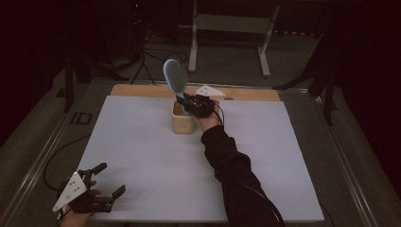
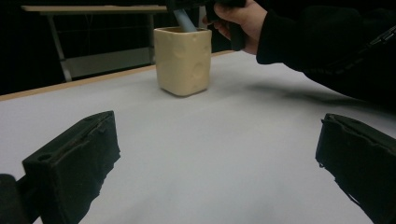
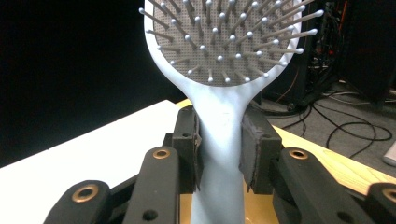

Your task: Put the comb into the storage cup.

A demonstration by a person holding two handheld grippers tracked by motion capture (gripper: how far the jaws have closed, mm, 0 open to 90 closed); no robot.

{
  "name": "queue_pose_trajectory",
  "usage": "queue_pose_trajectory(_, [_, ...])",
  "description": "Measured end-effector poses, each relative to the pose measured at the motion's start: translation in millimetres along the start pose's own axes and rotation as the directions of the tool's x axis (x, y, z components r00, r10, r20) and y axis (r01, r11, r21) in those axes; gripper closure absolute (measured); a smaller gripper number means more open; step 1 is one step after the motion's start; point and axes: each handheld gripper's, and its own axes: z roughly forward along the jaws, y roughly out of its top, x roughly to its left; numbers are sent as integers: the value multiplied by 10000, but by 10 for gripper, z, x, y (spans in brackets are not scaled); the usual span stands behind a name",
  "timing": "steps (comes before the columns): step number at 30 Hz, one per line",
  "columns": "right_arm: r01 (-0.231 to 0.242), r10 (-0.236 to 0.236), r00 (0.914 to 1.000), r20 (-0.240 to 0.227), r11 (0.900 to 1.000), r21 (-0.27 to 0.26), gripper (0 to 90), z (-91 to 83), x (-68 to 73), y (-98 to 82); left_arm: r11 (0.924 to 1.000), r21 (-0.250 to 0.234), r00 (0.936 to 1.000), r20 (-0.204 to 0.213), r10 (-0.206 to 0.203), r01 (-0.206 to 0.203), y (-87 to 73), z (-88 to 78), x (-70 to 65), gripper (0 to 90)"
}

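Note:
A pale blue hairbrush (image 1: 175, 77) stands upright with its handle (image 3: 219, 154) down in a cream square cup (image 1: 182, 119) at the far middle of the white table top (image 1: 142, 156). My right gripper (image 1: 190, 102) is just above the cup, shut on the brush handle, its pads (image 3: 192, 149) pressed against both sides. The bristled head (image 3: 229, 37) rises above the jaws. My left gripper (image 1: 109, 178) rests at the table's near left corner, open and empty. In the left gripper view the cup (image 2: 182, 59) stands ahead with the brush handle (image 2: 185, 21) in it.
A wooden strip (image 1: 142, 90) runs along the table's far edge. Beyond it are a white metal frame (image 1: 231, 28) and cables (image 1: 151, 52) on the grey floor. A dark-sleeved forearm (image 1: 231, 165) crosses the table's middle right.

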Motion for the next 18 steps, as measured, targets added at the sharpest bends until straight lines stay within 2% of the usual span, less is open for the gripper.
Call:
queue_pose_trajectory(7, [408, -410, 9991, 121, 9990, 157, 698, -3, 36, -22, 10000, 2, 10000, -3, -8, 8, -3, 2, -1, 0])
queue_pose_trajectory(15, [1226, -1256, 9910, 464, 9905, 624, 696, 29, 125, -29, 10000, 1, 10000, 17, 16, -16, -2, 0, -2, 0])
queue_pose_trajectory(18, [1313, -1343, 9899, 445, 9892, 647, 695, 26, 136, -27, 10000, -2, 10000, 30, 14, -14, -2, 2, -3, 0])
